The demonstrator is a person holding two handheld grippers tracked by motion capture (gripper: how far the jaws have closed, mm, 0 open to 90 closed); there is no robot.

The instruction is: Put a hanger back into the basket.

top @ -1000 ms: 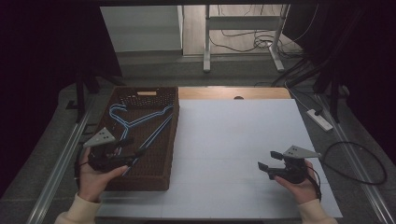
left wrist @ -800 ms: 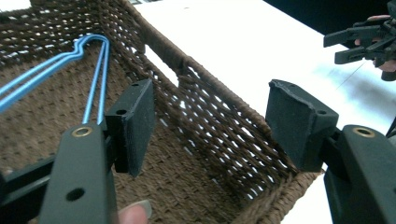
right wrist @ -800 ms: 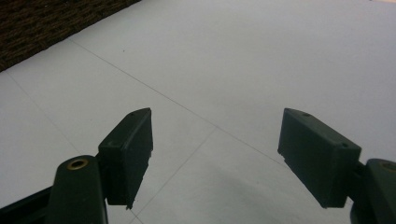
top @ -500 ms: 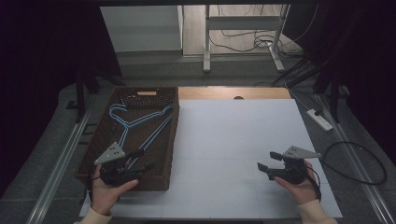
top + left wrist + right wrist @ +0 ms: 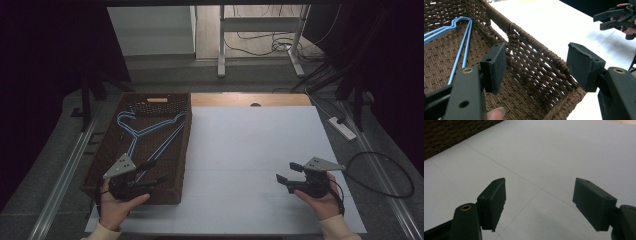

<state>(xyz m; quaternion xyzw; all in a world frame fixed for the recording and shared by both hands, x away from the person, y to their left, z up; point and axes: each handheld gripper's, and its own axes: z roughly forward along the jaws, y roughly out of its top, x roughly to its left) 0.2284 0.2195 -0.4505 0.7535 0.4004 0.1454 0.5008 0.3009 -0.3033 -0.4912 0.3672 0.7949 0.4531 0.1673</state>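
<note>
While the left gripper [image 5: 159, 171] hangs over the near right corner of the brown woven wicker basket [image 5: 105, 165], fingers spread and straddling its wall, the blue wire hangers [image 5: 145, 132] lie inside; the right gripper [image 5: 286, 173] rests spread-fingered on the white surface [image 5: 250, 145].

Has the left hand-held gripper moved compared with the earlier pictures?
Yes. The left hand-held gripper has moved toward the near right corner of the brown basket, nearer the person; its jaws, open, now straddle the basket's right wall.
</note>
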